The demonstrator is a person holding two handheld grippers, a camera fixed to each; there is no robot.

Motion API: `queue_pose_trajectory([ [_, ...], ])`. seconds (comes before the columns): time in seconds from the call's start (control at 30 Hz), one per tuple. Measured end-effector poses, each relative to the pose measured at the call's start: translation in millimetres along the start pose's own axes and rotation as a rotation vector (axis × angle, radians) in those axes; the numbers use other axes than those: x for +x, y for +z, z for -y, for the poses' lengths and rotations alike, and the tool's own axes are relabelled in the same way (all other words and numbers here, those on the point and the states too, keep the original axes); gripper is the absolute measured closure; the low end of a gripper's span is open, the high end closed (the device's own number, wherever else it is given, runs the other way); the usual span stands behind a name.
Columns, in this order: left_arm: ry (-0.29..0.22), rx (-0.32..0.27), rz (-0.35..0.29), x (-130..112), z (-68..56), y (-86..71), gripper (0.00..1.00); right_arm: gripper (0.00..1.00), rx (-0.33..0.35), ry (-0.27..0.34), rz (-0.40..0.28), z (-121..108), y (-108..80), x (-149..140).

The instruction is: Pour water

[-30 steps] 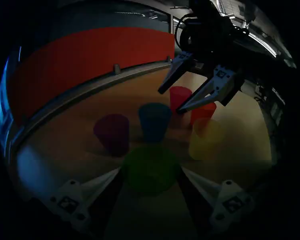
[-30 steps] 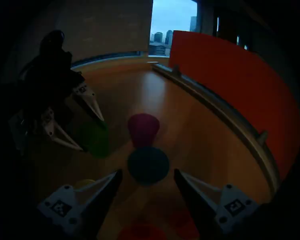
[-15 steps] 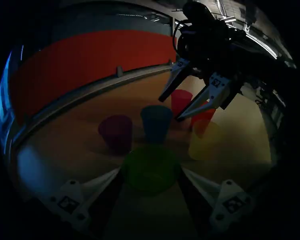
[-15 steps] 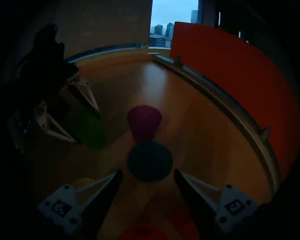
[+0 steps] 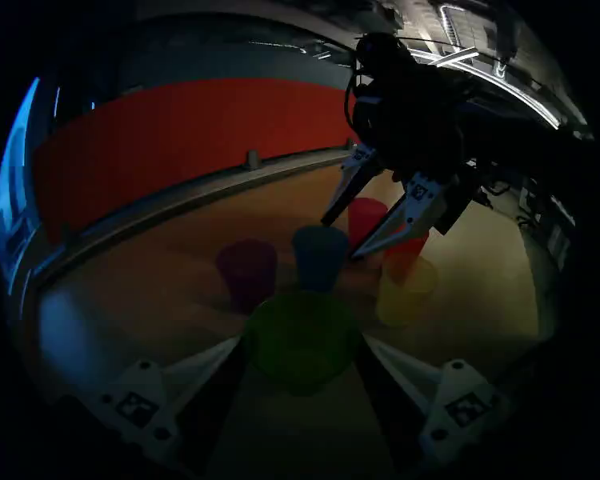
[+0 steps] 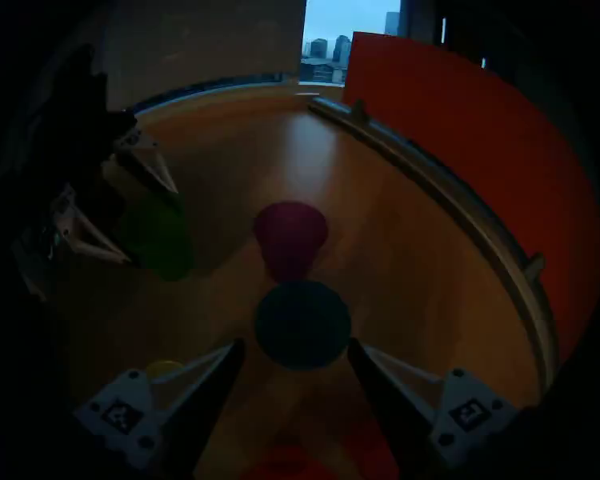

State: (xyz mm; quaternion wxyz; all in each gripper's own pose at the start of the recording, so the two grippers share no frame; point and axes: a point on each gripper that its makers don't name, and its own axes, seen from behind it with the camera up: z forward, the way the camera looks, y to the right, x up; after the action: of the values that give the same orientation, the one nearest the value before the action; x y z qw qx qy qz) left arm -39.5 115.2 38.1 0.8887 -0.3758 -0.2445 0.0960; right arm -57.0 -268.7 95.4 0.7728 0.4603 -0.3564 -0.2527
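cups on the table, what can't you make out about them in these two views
- Water in the green cup or the blue cup: both views are too dark to show any level.
- Red cups: cut off by the bottom edge of the right gripper view.
- Yellow cup: mostly hidden behind a finger of the right tool in the right gripper view.

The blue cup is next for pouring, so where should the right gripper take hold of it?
Likely its upper side wall, one finger each side, coming down from above: in its own view the open right gripper has the blue cup between its fingers. The cup stands upright and round, with bare table to both sides, while the purple cup stands close beyond it.
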Motion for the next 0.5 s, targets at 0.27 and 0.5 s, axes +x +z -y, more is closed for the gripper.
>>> queue_pose_trajectory([
  [0.27,0.003,0.005,-0.037,7,-4.2,-12.6,0.12,0.0,-0.005,0.003,0.02,-2,7.0,2],
  [0.5,0.0,0.009,-0.061,10,-5.7,-21.1,0.12,0.0,-0.006,0.011,0.05,-3,14.7,-1],
])
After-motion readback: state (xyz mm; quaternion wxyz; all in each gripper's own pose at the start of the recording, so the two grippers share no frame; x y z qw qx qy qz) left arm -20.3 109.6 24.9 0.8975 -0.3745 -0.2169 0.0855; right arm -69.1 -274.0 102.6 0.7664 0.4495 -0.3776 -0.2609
